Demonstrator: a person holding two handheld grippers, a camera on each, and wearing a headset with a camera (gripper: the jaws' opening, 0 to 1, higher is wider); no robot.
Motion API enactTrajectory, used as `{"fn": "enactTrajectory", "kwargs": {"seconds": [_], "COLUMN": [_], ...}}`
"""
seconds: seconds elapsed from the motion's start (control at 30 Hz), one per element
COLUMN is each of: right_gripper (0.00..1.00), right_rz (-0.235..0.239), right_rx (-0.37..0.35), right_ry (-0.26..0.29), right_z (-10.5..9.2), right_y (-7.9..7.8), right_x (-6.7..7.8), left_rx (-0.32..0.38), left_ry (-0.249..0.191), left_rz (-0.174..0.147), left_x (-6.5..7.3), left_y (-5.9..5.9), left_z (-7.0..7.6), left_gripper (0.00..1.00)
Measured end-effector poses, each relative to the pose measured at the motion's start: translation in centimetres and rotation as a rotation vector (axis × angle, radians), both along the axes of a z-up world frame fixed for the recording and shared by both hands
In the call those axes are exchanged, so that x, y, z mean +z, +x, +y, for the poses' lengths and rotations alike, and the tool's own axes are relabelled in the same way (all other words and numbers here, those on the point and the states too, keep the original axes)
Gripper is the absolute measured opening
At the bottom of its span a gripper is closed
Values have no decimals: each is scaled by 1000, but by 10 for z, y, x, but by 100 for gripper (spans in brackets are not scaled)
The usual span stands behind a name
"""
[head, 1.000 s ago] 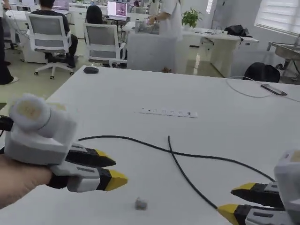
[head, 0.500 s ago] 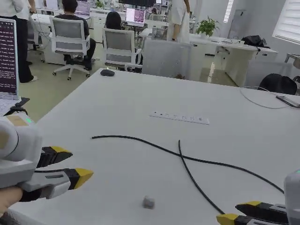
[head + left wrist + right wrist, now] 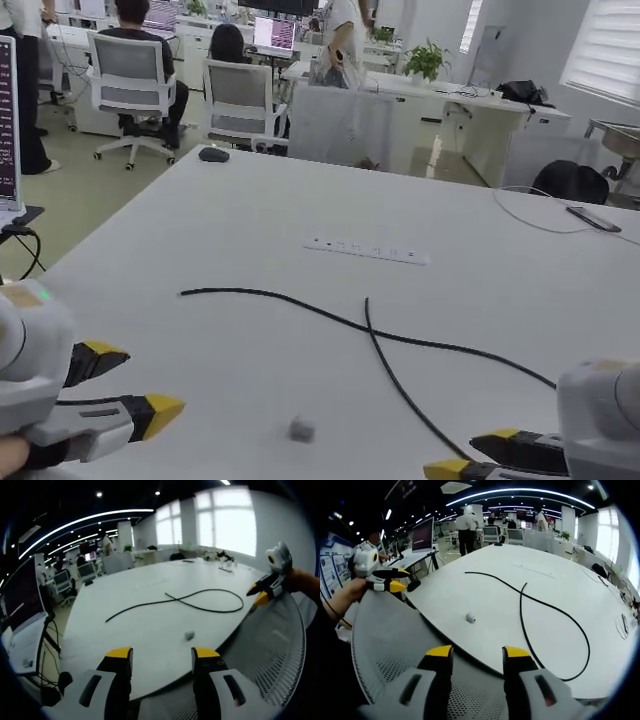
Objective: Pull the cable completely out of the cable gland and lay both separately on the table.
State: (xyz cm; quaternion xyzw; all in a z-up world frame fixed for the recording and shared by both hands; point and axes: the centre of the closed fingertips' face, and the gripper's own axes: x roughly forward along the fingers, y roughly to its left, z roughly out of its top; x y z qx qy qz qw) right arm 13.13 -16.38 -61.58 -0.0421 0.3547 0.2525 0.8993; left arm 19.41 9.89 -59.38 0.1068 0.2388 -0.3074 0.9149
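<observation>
Head view: cable [image 3: 368,331] lies looped on desk [image 3: 300,200]; cable gland [image 3: 301,431] sits apart from it, near front edge. Your left hand-held gripper [image 3: 135,383] and right hand-held gripper [image 3: 465,455] both released, empty, short of both items. Judgement: separation and lay-down complete; no further grasp called for.

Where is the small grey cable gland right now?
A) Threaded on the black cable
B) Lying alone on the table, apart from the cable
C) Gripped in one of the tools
B: the cable gland lies by itself on the white table, clear of the black cable, and the left tool and right tool are open and empty.
</observation>
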Motion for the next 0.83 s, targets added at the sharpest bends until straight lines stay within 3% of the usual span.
{"fn": "enactTrajectory", "kwargs": {"seconds": [0.83], "right_gripper": [40], "right_rz": [15], "right_rx": [7], "right_ry": [-6], "right_z": [4], "right_y": [-1], "right_x": [-3], "left_rx": [-16], "left_ry": [17], "left_rz": [11], "left_x": [-1], "left_y": [-2], "left_z": [0], "left_gripper": [46]}}
